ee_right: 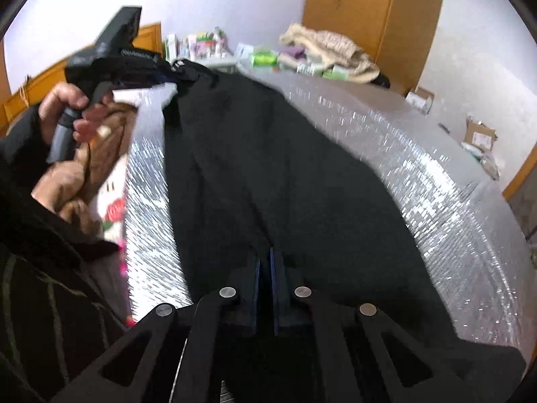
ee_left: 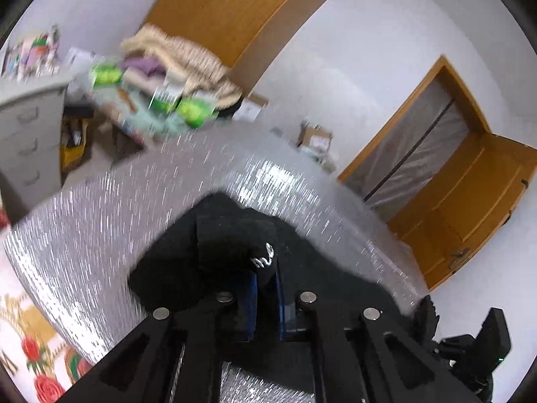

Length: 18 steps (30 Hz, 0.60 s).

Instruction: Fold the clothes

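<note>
step: both ends of the black garment (ee_right: 268, 168) pinched, lifting off the silver mat (ee_right: 419, 168).
left gripper (ee_left: 265, 278): clamped on cloth.
right gripper (ee_right: 265, 265): clamped on the hem.
next: likely carry one end over the other, keeping it taut.

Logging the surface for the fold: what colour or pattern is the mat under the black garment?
Shiny silver, textured mat; clearest in the right wrist view.

White-painted walls (ee_right: 470, 50) enclose the room. A tall orange-brown wooden wardrobe (ee_right: 365, 10) stands against the far wall. A wooden-framed doorway (ee_left: 412, 141) is screened with translucent plastic sheeting. A grey drawer cabinet (ee_left: 30, 134) stands at the left. Open cardboard boxes (ee_right: 480, 137) sit on the floor. Lighting is even; both views are blurred.
</note>
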{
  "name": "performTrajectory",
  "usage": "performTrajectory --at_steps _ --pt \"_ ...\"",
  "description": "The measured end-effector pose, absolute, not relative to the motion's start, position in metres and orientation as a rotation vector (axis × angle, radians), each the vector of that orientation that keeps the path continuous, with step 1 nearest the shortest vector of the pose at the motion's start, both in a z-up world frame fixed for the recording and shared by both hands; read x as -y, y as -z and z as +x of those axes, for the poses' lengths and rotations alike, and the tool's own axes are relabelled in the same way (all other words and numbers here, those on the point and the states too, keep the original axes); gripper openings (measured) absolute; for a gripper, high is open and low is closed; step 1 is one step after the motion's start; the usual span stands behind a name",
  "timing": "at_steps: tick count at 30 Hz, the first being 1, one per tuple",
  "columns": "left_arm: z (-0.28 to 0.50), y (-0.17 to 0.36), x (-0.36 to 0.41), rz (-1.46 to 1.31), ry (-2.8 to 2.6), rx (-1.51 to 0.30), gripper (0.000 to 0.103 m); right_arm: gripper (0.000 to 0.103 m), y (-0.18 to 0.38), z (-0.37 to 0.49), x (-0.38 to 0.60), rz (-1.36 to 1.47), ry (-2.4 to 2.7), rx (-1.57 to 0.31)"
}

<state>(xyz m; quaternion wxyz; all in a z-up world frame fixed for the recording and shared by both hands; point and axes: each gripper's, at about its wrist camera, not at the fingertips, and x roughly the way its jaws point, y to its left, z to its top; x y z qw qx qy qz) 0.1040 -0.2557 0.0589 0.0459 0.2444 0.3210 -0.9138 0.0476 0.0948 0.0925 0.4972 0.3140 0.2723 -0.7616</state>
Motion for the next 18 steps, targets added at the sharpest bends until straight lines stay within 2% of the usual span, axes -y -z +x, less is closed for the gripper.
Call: performTrajectory --at_steps 4,10,13,18 --pt "0.110 -0.061 0.266 0.726 2.794 -0.924 0.009 0.005 -0.116 0.072 -0.100 0.697 1.805 -0.589" --pt "0.110 0.003 0.281 0.952 2.649 -1.012 0.009 0.005 -0.060 0.069 -0.086 0.880 1.710 -0.585" --pt "0.115 0.004 0.280 0.936 2.656 -1.017 0.009 0.005 -0.061 0.059 -0.091 0.918 1.713 -0.497" --pt "0.128 -0.009 0.281 0.916 2.657 -0.999 0.011 0.020 -0.077 0.062 -0.100 0.852 1.778 -0.483"
